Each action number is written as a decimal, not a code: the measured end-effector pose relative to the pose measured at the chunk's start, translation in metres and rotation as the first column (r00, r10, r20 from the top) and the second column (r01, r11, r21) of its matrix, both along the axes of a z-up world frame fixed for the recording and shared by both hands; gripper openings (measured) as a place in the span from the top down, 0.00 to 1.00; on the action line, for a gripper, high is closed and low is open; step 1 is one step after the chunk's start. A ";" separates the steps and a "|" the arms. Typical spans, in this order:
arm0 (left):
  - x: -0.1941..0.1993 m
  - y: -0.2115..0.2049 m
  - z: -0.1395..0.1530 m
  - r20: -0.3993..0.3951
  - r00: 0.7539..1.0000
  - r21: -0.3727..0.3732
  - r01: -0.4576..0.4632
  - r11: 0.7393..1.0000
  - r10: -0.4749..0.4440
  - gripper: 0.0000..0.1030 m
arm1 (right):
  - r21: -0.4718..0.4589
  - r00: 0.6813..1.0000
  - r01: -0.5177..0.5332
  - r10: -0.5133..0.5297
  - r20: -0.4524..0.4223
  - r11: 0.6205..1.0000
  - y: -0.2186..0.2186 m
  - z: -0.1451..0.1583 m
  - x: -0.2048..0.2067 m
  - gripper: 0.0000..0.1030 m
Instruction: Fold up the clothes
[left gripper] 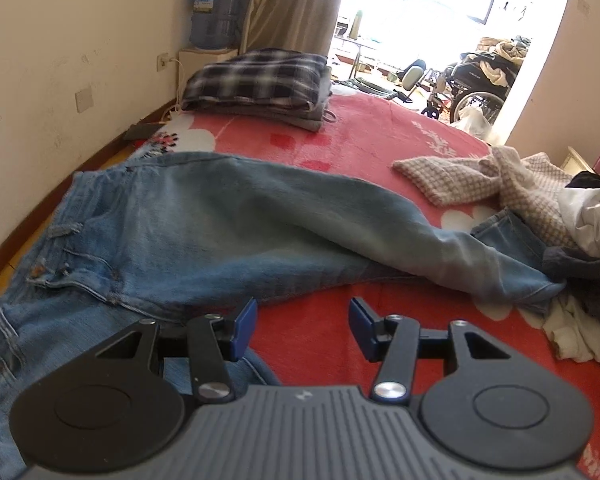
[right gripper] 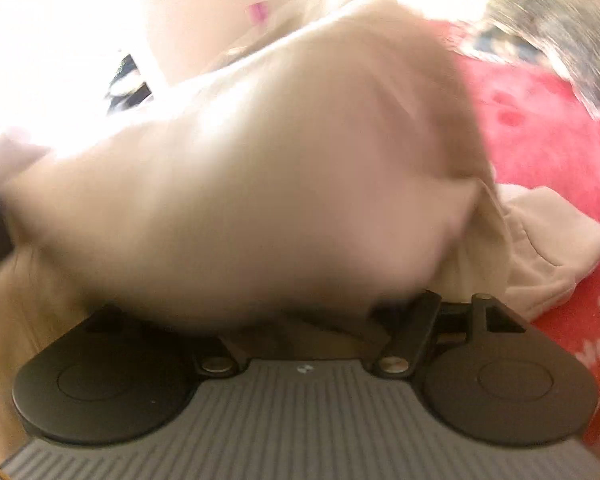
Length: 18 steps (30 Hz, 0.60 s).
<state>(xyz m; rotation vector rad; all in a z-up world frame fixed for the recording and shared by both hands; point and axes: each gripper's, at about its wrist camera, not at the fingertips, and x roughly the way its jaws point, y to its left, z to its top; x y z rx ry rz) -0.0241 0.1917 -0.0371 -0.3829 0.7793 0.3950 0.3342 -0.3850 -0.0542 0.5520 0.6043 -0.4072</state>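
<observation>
Blue jeans (left gripper: 204, 232) lie flat across a red flowered blanket (left gripper: 380, 132), waistband at the left and legs running right. My left gripper (left gripper: 303, 312) hovers just in front of them over bare blanket, open, with nothing between its blue pads (left gripper: 246, 328). In the right wrist view, which is heavily blurred, a beige garment (right gripper: 260, 160) fills most of the picture and drapes over my right gripper (right gripper: 308, 320). It hides both fingertips, so I cannot tell whether they grip it.
A folded plaid stack (left gripper: 260, 80) sits at the bed's far end. A checked pink garment (left gripper: 472, 180) and a loose clothes pile (left gripper: 588, 216) lie at the right. The wall runs close along the left, with a water jug (left gripper: 216, 16) and a wheelchair (left gripper: 476, 84) beyond.
</observation>
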 end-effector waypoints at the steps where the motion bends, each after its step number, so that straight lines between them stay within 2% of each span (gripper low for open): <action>1: 0.000 -0.001 -0.001 0.001 1.000 -0.007 0.002 1.000 -0.002 0.49 | -0.003 1.000 0.015 -0.015 0.002 1.000 0.001 0.002 -0.001 0.35; 3: -0.001 -0.003 -0.005 0.001 1.000 -0.021 0.001 1.000 0.000 0.49 | -0.034 0.999 0.037 -0.037 0.004 0.999 0.009 0.004 -0.006 0.34; 5: -0.001 -0.004 -0.008 -0.006 1.000 -0.039 -0.007 0.999 0.007 0.49 | -0.136 1.000 0.025 -0.026 -0.004 0.990 0.028 0.007 -0.024 0.33; 9: -0.004 -0.002 -0.006 0.001 1.000 -0.041 -0.005 0.999 0.005 0.49 | -0.320 1.000 0.008 -0.015 -0.018 0.947 0.060 0.020 -0.070 0.33; 14: -0.011 0.008 0.023 0.083 0.997 0.019 -0.001 1.000 -0.001 0.49 | -0.456 0.995 -0.075 0.094 0.020 0.887 0.100 0.046 -0.125 0.32; 16: -0.017 0.017 0.038 0.105 0.994 0.049 -0.004 0.999 -0.001 0.49 | -0.510 0.986 -0.086 0.146 0.078 0.856 0.113 0.066 -0.157 0.24; 18: -0.029 0.030 0.056 0.110 0.994 0.091 -0.025 0.996 0.015 0.49 | -0.545 0.961 -0.124 0.238 0.143 0.829 0.121 0.077 -0.183 0.18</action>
